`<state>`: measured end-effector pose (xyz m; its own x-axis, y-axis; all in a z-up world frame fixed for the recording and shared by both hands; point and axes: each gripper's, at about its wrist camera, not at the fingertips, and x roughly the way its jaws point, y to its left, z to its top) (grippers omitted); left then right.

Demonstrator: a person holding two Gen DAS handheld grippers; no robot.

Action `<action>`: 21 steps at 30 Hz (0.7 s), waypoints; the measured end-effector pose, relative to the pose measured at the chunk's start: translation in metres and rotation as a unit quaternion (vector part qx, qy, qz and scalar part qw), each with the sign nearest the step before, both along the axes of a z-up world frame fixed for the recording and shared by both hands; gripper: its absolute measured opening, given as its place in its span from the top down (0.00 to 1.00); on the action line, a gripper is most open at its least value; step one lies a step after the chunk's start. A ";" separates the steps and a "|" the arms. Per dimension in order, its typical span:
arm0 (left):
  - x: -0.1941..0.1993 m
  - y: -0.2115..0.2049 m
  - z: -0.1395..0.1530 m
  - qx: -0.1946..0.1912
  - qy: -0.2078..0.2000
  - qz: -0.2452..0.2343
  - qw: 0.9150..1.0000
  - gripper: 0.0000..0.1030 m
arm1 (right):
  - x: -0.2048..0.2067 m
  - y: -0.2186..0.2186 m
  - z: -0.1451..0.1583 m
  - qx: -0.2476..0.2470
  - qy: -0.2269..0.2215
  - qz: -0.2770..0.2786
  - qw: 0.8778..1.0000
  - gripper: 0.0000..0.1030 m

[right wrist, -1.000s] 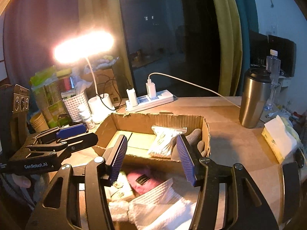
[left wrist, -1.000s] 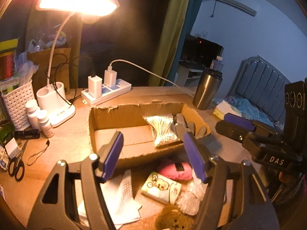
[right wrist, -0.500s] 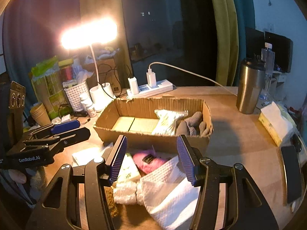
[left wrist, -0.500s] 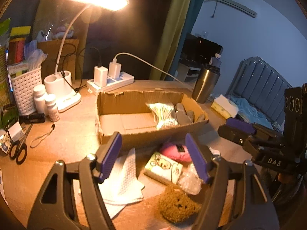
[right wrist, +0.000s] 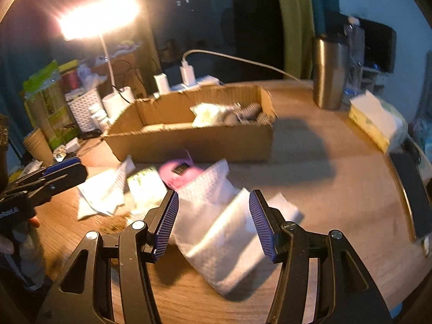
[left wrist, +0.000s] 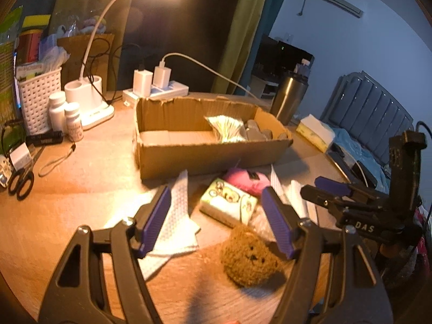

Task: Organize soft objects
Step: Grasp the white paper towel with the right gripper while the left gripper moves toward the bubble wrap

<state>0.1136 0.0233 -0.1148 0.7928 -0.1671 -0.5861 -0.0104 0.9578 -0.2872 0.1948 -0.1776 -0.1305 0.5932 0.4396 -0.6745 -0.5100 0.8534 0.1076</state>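
Soft objects lie loose on the wooden counter (left wrist: 81, 216) in front of the shallow brown cardboard box (left wrist: 205, 156). None is held yet.

Left gripper (left wrist: 216, 222): jaws wide apart, nothing btwn them. Just below and inside the right jaw sits the fuzzy brown bear-face plush (left wrist: 249, 259). Right gripper (right wrist: 213, 226): jaws also apart, straddling the folded white waffle-weave cloth (right wrist: 221, 232), not yet closed on it as far as I can tell.

Doing the step well, my read:
- Right side looks like the next pick. Lower until the pads flank the thick fold, not a single loose edge, then close.
- Cloth will sag and trail, so lift high enough to pass the box wall w/o dragging the pink pouch.
- Drop into the bare left half of the box.
- Keep the left gripper out of the way, or go for the plush w/ a squeeze across its middle.

Count, outward:
- white waffle cloths: 2 (2nd one (left wrist: 172, 216) under the left jaw)
- brown plush: 1
- green-print tissue pack (left wrist: 228, 202): 1
- pink soft pouch w/ black tag (left wrist: 247, 181): 1
- crinkly clear plastic bag: 1, mostly hidden
- already in box: clear bag of cotton swabs (left wrist: 226, 129), 1; grey knit gloves (left wrist: 256, 132), approx. 2, hard to tell
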 end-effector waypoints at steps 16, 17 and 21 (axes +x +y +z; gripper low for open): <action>0.009 -0.035 -0.009 0.022 0.022 -0.033 0.999 0.31 | 0.004 -0.005 -0.036 -0.069 0.021 -0.015 0.997 0.84; 0.010 -0.038 -0.008 0.024 0.023 -0.036 0.999 0.31 | 0.006 -0.009 -0.037 -0.063 0.023 -0.015 0.998 0.86; 0.018 -0.055 -0.008 0.039 0.029 -0.054 0.997 0.31 | 0.010 -0.024 -0.036 -0.048 0.025 -0.016 0.998 0.88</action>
<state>0.1320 -0.0322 -0.1223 0.7378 -0.2018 -0.6442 0.0795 0.9736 -0.2139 0.2050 -0.2012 -0.1668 0.5698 0.3528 -0.7422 -0.4792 0.8763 0.0486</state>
